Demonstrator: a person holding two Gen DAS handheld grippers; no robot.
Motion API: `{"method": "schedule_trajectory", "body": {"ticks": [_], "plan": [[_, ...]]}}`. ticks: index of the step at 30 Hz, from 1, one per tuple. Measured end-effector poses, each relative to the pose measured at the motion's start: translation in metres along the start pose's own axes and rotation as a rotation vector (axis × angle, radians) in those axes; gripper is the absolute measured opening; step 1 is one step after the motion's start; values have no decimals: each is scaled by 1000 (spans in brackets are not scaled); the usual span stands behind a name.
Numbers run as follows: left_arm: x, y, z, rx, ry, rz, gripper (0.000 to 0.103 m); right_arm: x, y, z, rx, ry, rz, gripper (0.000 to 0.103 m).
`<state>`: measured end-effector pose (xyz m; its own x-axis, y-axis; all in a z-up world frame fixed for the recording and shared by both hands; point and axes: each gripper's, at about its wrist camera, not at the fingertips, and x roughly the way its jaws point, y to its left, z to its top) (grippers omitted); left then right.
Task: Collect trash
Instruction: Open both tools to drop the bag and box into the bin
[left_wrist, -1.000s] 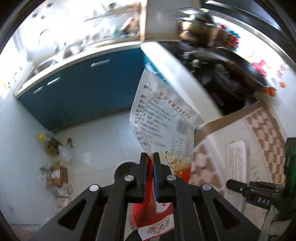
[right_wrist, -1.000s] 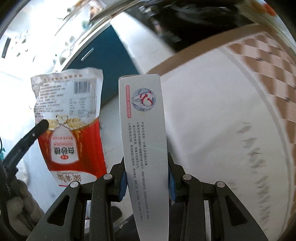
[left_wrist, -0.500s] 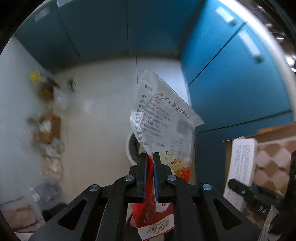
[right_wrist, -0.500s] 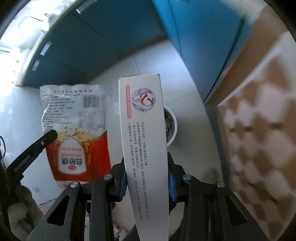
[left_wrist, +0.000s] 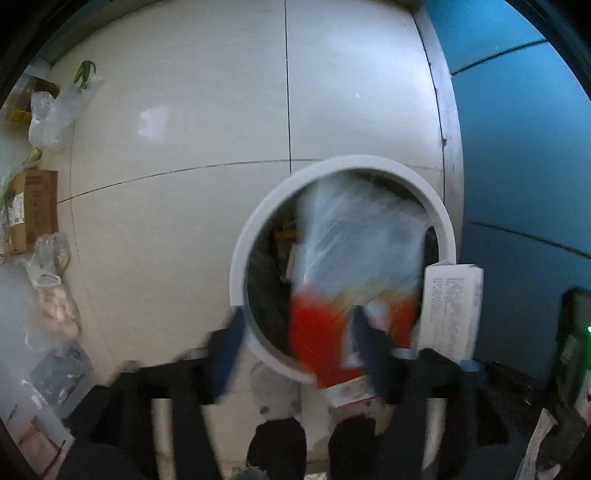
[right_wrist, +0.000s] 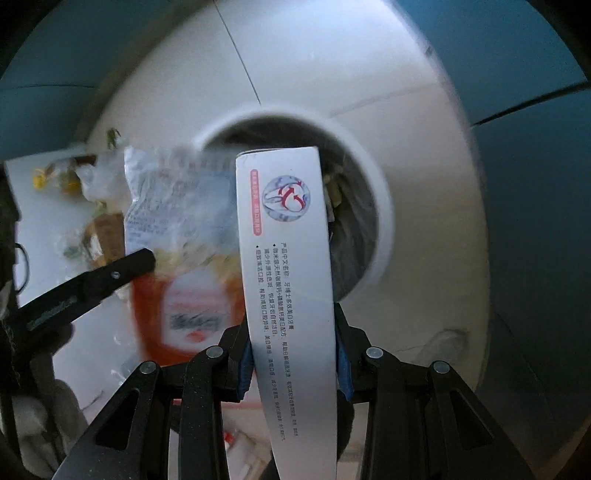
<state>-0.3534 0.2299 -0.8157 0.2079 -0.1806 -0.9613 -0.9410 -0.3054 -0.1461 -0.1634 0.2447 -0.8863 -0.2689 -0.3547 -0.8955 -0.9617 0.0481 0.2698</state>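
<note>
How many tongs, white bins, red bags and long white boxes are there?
white bin: 1
red bag: 1
long white box: 1
tongs: 2, left tongs just opened around the red bag, right tongs gripping the long white box
total: 5

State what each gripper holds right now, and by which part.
Right gripper: long white cardboard box, clamped near its lower end. Left gripper: nothing; jaws just opened, red-and-clear plastic bag released.

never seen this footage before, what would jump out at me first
The blurred red and clear bag over the round white bin on the pale floor, with the left gripper whose jaws have just opened around it. Right beside it, the right gripper clamps a long white box pointing at the same bin.
</note>
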Motion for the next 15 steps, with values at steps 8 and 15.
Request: {"method": "schedule_trajectory", "body": {"ticks": [8,15], "plan": [[-33,12,-27,44,-87,95,102,15,-13,20,-5,-1,-65,93],[-104,4,-66,67,-251,190,102,-54,4,-21,-46,-103,-150,103]]}}
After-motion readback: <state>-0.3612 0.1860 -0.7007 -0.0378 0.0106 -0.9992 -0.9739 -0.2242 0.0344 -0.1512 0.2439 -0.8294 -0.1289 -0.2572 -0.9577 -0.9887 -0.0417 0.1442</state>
